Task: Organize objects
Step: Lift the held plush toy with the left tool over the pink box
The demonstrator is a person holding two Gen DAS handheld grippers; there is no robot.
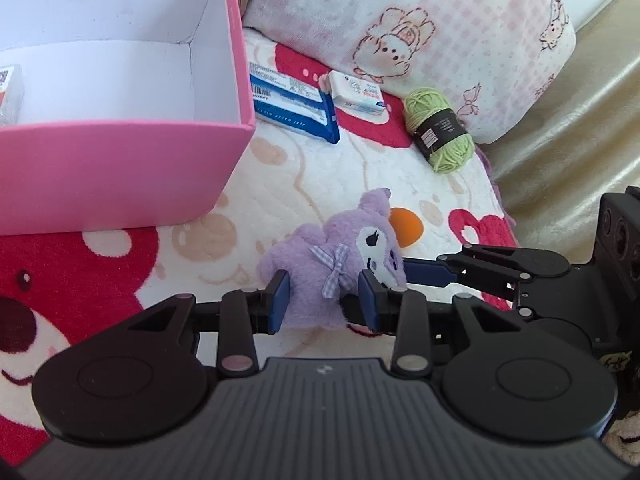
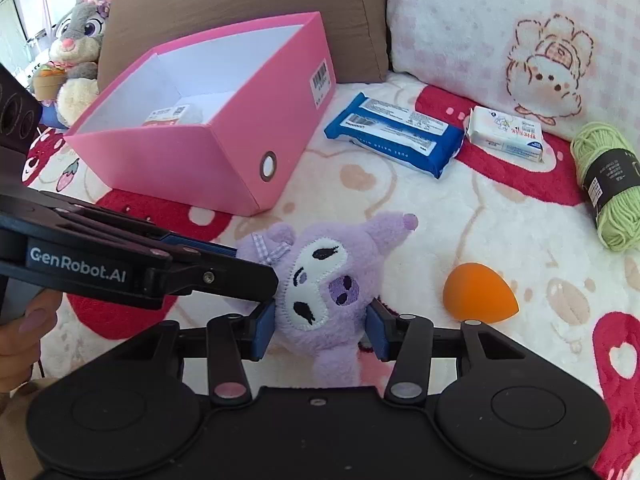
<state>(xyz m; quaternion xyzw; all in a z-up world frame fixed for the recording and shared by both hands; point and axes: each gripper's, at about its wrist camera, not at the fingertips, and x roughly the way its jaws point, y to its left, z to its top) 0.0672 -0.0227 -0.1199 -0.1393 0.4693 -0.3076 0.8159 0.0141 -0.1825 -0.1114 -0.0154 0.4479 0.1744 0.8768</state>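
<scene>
1. Both grippers pinch one purple plush toy [image 1: 320, 276]: the left gripper [image 1: 324, 300] squeezes its body, and the right gripper [image 2: 320, 330] squeezes its head.
2. One pink box [image 2: 224, 160] sits just beyond the toy, with one small pack inside.
3. On the blanket [image 2: 460, 216] lie one orange sponge [image 2: 478, 294], one blue wipes pack [image 2: 394, 134], one white tissue pack [image 2: 506, 132] and one green yarn ball [image 2: 608, 184].

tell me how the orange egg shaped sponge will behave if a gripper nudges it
The orange sponge looks rounded with a tapered tip, so it would probably roll or pivot rather than slide. It seems soft and light. The fluffy blanket should damp any rolling.
</scene>
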